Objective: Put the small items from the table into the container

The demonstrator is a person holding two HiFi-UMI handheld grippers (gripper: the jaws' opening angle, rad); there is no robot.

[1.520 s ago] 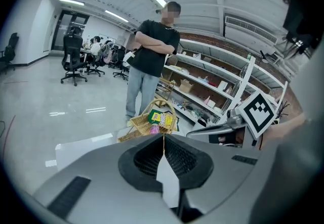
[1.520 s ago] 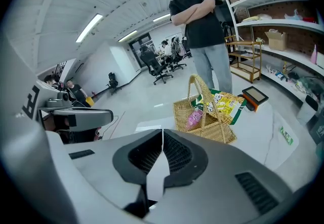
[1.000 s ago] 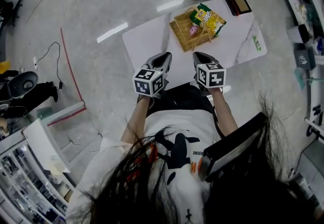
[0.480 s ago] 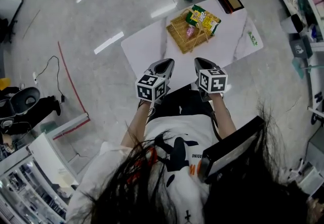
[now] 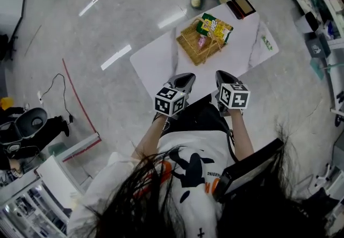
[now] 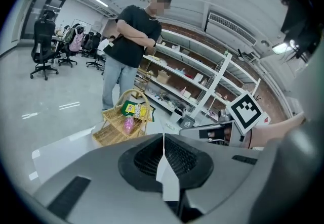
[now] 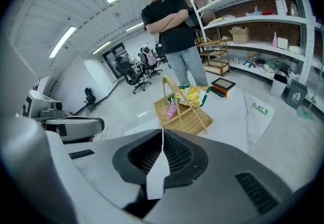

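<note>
Two items, a yellow snack packet point(image 5: 215, 24) and a pink piece point(image 5: 202, 41), already lie in the wicker basket point(image 5: 191, 49) on the far half of the white table point(image 5: 156, 62). Left gripper point(image 5: 184, 78) and right gripper point(image 5: 223, 76) hang at the near edge, well apart from the basket, jaws pressed together on nothing. Probably the closing step; next, check whether the flat black box point(image 5: 241, 6) at the far corner counts, else back off.

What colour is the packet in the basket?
Yellow and green packet, clearest in the right gripper view.
</note>
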